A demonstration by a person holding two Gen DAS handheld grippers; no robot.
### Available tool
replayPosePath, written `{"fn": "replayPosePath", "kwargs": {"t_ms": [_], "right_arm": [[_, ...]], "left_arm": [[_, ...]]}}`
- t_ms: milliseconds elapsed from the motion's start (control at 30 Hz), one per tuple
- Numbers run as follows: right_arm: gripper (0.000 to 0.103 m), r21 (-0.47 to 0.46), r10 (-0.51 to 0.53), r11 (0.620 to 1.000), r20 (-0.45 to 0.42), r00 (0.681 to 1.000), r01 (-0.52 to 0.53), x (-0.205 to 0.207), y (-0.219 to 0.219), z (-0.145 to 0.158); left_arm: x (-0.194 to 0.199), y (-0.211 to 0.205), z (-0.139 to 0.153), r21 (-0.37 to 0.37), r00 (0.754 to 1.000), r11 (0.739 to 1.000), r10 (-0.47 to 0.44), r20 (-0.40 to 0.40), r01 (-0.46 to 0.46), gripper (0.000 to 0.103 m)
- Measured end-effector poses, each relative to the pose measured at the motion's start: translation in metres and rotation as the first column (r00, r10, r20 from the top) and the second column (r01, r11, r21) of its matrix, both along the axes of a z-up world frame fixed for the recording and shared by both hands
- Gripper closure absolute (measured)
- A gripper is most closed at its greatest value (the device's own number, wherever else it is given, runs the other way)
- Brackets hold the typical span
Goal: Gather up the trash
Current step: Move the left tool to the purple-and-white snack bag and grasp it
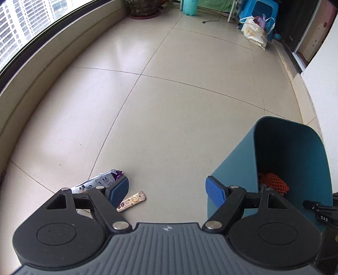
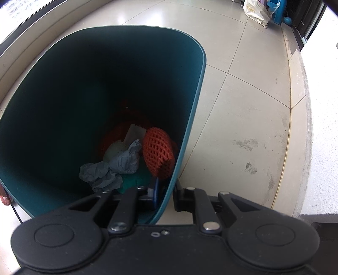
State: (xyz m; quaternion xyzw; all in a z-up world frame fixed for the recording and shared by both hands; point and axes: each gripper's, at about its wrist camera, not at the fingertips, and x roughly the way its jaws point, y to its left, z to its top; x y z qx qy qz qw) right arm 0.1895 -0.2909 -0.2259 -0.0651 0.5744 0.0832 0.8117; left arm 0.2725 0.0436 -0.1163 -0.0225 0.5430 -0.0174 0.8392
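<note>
A silver and purple wrapper [image 1: 99, 182] and a beige sachet [image 1: 132, 201] lie on the tiled floor, just beyond the left finger of my left gripper [image 1: 168, 188]. That gripper is open above the floor, with nothing between its blue pads. To its right stands the teal bin [image 1: 232, 165], with an orange foam net [image 1: 273, 184] showing inside. In the right wrist view my right gripper [image 2: 168, 195] is shut on the wall of the bin [image 2: 198, 84], one finger inside and one outside. The bin holds the orange net [image 2: 157, 150], crumpled grey paper [image 2: 114, 167] and a pale round scrap.
A low window ledge [image 1: 42, 84] curves along the left and a white wall [image 1: 323, 84] rises on the right. At the far end are a plant pot [image 1: 143, 8], a teal jug [image 1: 190, 6], a blue stool [image 1: 259, 12], a white bag [image 1: 254, 31] and a floor cable [image 1: 211, 21].
</note>
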Motion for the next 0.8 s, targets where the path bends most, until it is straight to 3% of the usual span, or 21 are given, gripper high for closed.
{"fn": "replayPosePath", "kwargs": {"t_ms": [233, 333, 567, 667, 800], "right_arm": [[0.09, -0.006, 0.051, 0.999, -0.012, 0.999, -0.051, 0.006, 0.018, -0.003], [0.09, -0.009, 0.074, 0.997, -0.018, 0.997, -0.074, 0.012, 0.024, -0.006], [0.089, -0.071, 0.133, 0.988, -0.022, 0.991, -0.134, 0.013, 0.038, -0.011], [0.087, -0.044, 0.121, 0.991, -0.047, 0.992, -0.123, 0.014, 0.033, -0.015], [0.087, -0.031, 0.117, 0.992, -0.075, 0.99, -0.12, 0.022, 0.034, -0.014]], "left_arm": [[0.031, 0.055, -0.059, 0.137, 0.994, 0.986, 0.099, -0.052, -0.091, 0.023], [0.045, 0.071, -0.091, 0.213, 0.994, 0.976, 0.057, -0.09, -0.037, 0.023], [0.045, 0.096, -0.163, 0.271, 0.981, 0.955, -0.071, -0.18, 0.119, 0.023], [0.047, 0.094, -0.191, 0.316, 0.97, 0.927, -0.142, -0.198, 0.201, 0.023], [0.049, 0.089, -0.233, 0.406, 0.94, 0.857, -0.227, -0.255, 0.317, 0.023]]}}
